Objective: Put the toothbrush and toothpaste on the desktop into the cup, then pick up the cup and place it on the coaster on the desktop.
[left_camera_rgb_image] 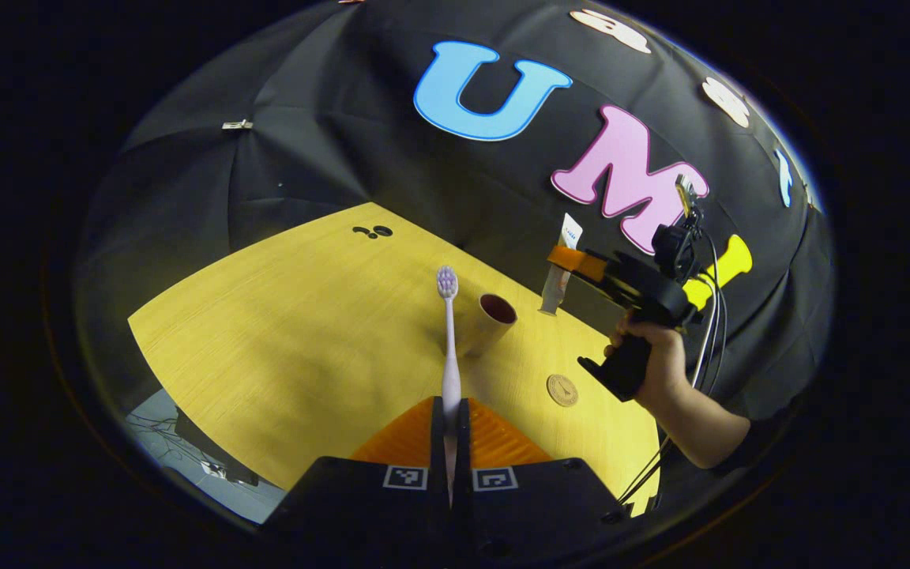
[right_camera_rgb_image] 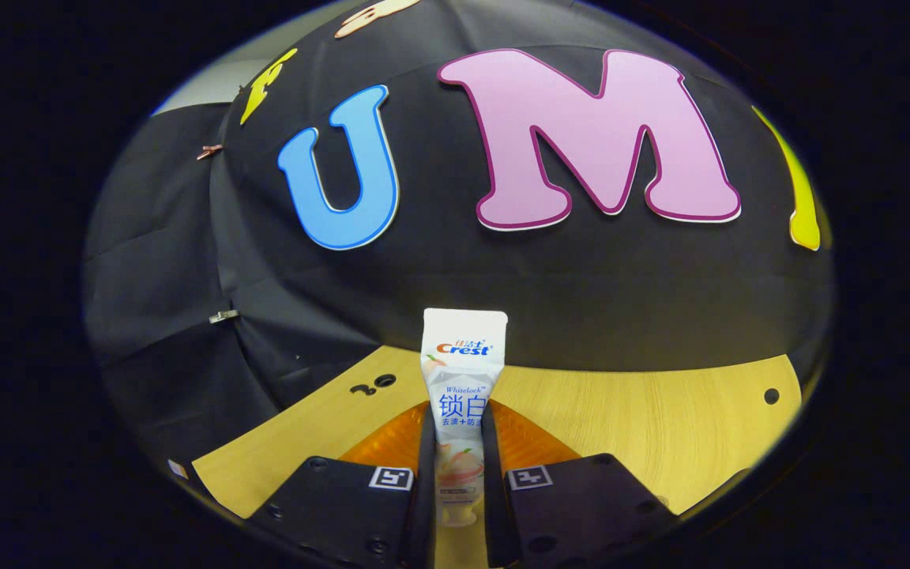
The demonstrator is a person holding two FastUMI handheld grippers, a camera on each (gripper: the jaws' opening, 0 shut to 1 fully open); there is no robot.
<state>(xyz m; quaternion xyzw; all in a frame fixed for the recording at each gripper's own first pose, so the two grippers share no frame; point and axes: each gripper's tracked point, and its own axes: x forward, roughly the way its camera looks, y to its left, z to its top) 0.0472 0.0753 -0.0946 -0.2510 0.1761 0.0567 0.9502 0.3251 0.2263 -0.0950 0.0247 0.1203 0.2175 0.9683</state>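
Toothbrush (left_camera_rgb_image: 449,332) and toothpaste (right_camera_rgb_image: 461,395) gripped above the desktop (left_camera_rgb_image: 281,332).

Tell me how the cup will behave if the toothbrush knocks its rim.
The cup looks small and empty, so probably light and easily shoved. It stands upright, taller than wide, so a rim knock may tip it. The toothbrush, slim and long beyond the left gripper, will likely flex a little.

A yellow wooden table (left_camera_rgb_image: 281,332) is ringed by black cloth walls (left_camera_rgb_image: 329,134); grey floor (left_camera_rgb_image: 156,431) is seen below.

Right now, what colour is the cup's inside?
Dark maroon inside the cup, with a tan outer wall; left gripper view shows it best.
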